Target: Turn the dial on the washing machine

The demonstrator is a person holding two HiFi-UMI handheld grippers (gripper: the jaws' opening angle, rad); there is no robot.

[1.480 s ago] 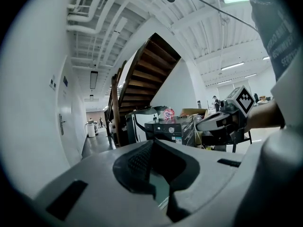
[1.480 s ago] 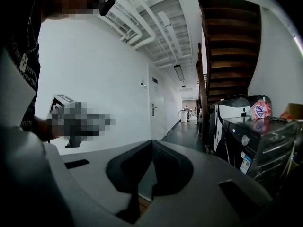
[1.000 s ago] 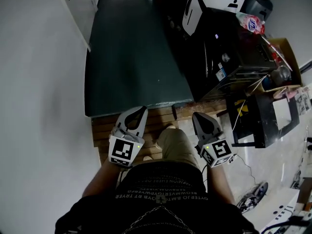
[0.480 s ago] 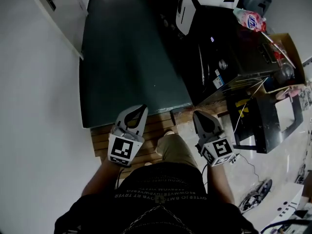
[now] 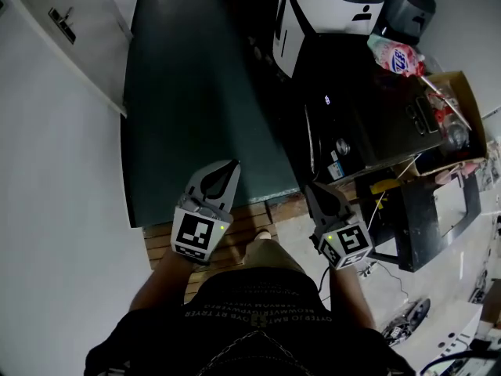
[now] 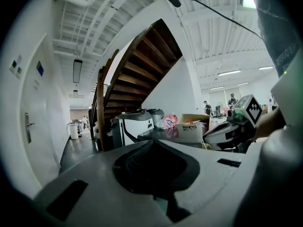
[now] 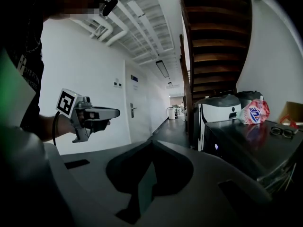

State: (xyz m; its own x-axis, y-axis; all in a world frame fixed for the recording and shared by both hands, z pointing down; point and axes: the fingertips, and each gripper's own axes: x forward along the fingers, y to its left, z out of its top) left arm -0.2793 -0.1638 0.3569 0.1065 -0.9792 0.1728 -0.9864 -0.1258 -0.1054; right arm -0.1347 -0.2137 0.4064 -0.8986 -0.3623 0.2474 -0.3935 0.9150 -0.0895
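Head view: I hold both grippers low in front of my body, over the edge where the wooden boards (image 5: 235, 218) meet the dark green floor (image 5: 196, 92).

Left gripper (image 5: 232, 166): jaws pressed together with nothing between them, confirmed in the left gripper view.

Right gripper (image 5: 311, 188): jaws likewise closed on nothing, per the right gripper view.

Washing machine (image 5: 376, 116): black, ahead and to the right of the right gripper, well apart from it. A small light shows near its top edge.

Round dial (image 5: 342, 146): on the near panel of the machine, untouched.

Pink packet (image 5: 395, 55): lies on the machine's dark top at its far end, with a cardboard box (image 5: 458, 104) just beside the machine.

White-and-black appliance (image 5: 329, 10): stands behind the machine.
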